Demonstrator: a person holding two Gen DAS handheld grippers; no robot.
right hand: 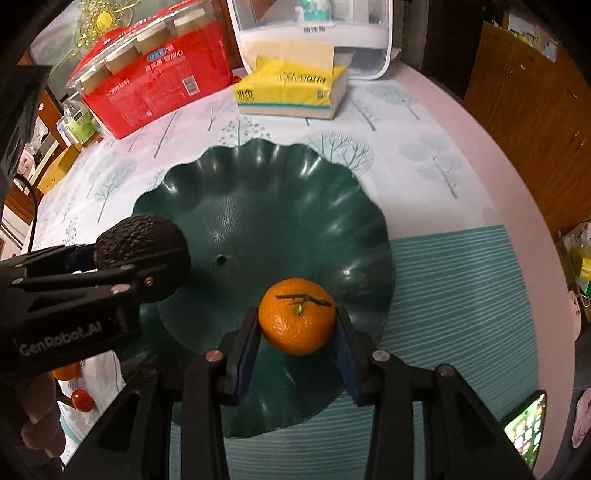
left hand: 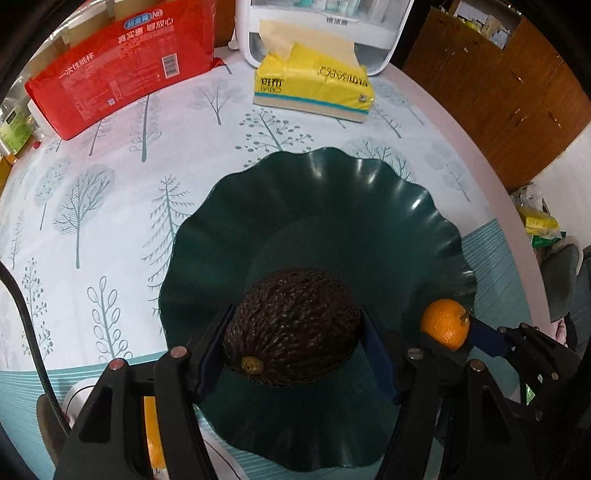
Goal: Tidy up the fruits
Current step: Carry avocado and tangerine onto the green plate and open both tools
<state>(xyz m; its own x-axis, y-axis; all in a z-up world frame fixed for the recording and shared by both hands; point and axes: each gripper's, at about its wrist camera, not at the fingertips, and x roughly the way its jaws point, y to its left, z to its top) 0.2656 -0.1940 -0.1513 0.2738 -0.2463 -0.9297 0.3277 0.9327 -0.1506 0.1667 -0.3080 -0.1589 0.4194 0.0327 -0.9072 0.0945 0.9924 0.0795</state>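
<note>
A dark green wavy-rimmed bowl (left hand: pixel 332 184) (right hand: pixel 258 206) sits on the tree-print tablecloth. My left gripper (left hand: pixel 295 347) is shut on a dark brown avocado (left hand: pixel 293 328) and holds it over the bowl's near side; it also shows at the left of the right wrist view (right hand: pixel 147 254). My right gripper (right hand: pixel 297 332) is shut on an orange mandarin (right hand: pixel 297 315) above the bowl's near right rim; the mandarin shows in the left wrist view (left hand: pixel 445 323) too.
A yellow tissue pack (left hand: pixel 314 86) (right hand: pixel 291 92), a red package of paper cups (left hand: pixel 118 66) (right hand: pixel 155 77) and a white appliance (left hand: pixel 325 33) stand at the table's far side. A small red tomato (right hand: pixel 82 400) lies at the near left. A phone (right hand: pixel 526 428) lies at the near right.
</note>
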